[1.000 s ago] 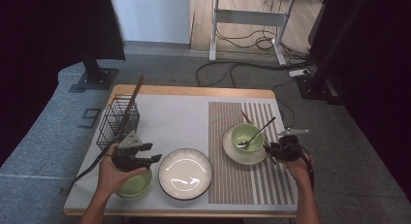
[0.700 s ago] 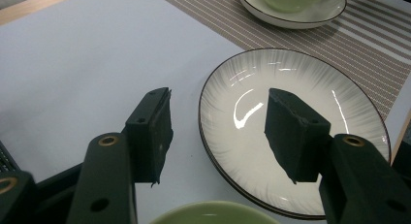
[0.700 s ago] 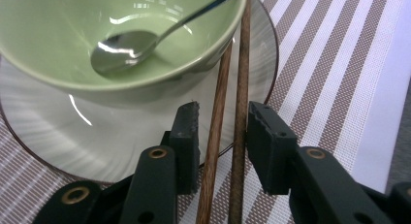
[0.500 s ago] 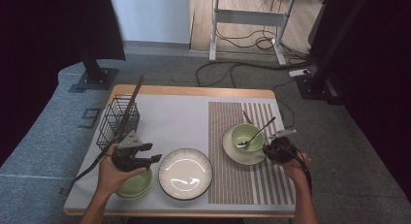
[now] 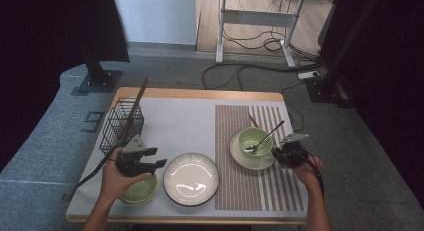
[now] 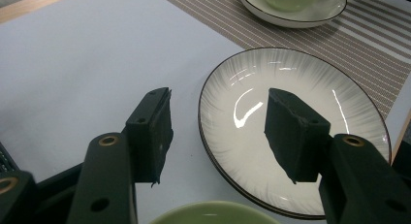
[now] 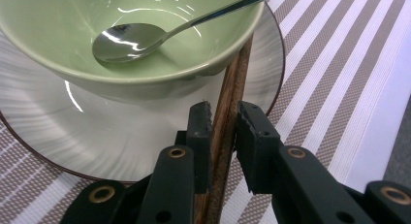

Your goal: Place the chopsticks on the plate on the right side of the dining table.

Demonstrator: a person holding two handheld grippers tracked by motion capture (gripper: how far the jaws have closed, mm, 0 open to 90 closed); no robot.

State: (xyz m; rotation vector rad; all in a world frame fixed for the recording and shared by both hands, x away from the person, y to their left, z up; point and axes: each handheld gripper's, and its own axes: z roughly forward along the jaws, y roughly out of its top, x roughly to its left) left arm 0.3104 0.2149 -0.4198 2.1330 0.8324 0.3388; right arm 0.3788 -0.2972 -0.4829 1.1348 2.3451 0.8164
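Observation:
A green bowl (image 5: 255, 140) holding a metal spoon (image 5: 265, 137) sits on a saucer (image 5: 240, 158) on the striped placemat (image 5: 250, 191). A brown chopstick (image 7: 232, 83) lies across the saucer's rim (image 7: 72, 132) against the bowl (image 7: 160, 73). My right gripper (image 7: 224, 117) is shut on the chopstick, just right of the saucer (image 5: 281, 153). The chopstick's far tip (image 5: 252, 120) pokes out behind the bowl. My left gripper (image 6: 218, 132) hangs open and empty over a second green bowl (image 5: 137, 190), pointing at the white plate (image 6: 291, 117).
A black wire basket (image 5: 120, 126) with a long brown stick (image 5: 136, 103) leaning out of it stands at the left of the table. The white plate (image 5: 191, 178) lies front centre. The table's front edge (image 5: 200, 218) is close to both hands.
The right gripper has edged slightly left toward the bowl and saucer. The left hand and its gripper have stayed where they were.

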